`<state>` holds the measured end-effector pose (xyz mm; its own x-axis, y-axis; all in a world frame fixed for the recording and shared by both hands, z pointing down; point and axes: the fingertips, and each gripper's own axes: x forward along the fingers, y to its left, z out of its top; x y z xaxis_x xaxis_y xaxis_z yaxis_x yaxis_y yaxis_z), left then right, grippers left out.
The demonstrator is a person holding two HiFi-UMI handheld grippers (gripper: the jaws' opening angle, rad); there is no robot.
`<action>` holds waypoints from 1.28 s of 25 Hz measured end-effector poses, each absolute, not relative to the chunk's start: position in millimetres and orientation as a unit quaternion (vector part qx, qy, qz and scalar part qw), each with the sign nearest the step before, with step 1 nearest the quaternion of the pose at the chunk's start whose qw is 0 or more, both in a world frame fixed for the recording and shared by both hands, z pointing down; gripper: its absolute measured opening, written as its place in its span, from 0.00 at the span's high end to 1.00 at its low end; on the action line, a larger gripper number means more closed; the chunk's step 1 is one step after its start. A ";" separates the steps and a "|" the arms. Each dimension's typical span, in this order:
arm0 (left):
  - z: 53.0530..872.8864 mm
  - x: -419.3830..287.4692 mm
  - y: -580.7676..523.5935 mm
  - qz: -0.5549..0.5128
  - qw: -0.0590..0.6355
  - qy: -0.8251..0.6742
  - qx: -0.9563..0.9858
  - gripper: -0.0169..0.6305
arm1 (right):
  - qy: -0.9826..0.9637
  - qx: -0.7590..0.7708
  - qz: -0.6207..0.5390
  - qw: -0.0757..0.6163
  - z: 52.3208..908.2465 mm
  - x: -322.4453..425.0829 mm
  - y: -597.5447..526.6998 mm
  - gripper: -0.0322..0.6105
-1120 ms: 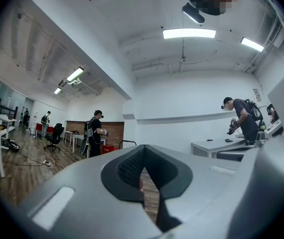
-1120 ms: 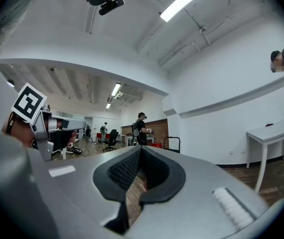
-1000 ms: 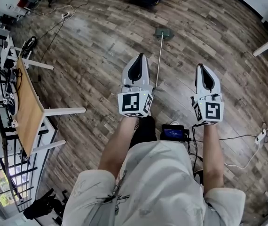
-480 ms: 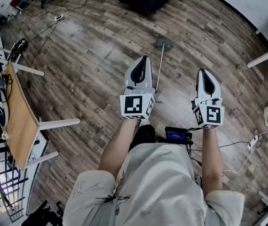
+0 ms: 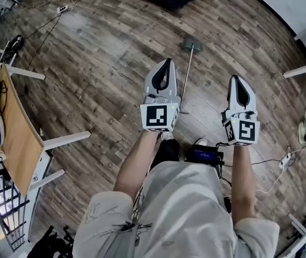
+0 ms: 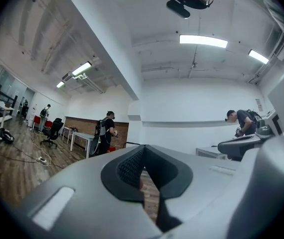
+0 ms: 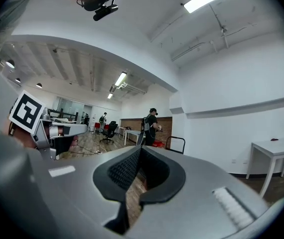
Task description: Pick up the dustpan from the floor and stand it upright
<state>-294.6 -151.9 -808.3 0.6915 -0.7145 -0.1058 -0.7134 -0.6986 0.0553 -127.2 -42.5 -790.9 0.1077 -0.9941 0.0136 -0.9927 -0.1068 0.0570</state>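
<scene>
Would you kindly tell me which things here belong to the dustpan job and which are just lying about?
For the job: dustpan, left gripper, right gripper, both shut and empty.
Lying about: wooden table, black device.

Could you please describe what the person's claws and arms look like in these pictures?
The left claw and right claw are pale grey, tapered shells with black textured padding inside. A white cube with black square markers sits behind each: left cube, right cube. The person wears a light short-sleeved shirt.
</scene>
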 end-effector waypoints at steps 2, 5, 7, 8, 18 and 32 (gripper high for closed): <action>-794.8 -267.9 -181.2 -0.051 -0.001 -0.392 0.919 0.95 | -0.674 0.738 -0.010 0.026 -778.3 -101.6 -75.7 0.94; -784.4 -229.9 -208.9 -0.043 -0.005 -0.400 0.916 0.95 | -0.688 0.726 -0.008 0.029 -768.0 -65.4 -108.8 0.94; -766.0 -215.3 -208.7 -0.038 -0.003 -0.406 0.913 0.95 | -0.696 0.717 -0.005 0.028 -749.1 -52.2 -111.3 0.94; -753.5 -202.5 -206.4 -0.036 -0.002 -0.409 0.912 0.95 | -0.700 0.713 -0.003 0.028 -734.9 -39.8 -110.2 0.94; -529.8 -25.1 -238.2 -0.035 0.003 -0.420 0.907 0.94 | -0.721 0.693 0.017 0.019 -497.4 130.3 -151.1 0.94; 185.7 2.5 -360.2 -0.041 0.002 -0.437 0.898 0.94 | -0.746 0.665 0.022 0.023 227.1 151.8 -283.8 0.94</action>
<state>2.5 -360.2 185.7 0.6143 -0.7858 -0.0714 -0.7855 -0.6176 0.0386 151.8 -283.8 227.1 -0.1142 -0.9914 0.0645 -0.9934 0.1143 -0.0027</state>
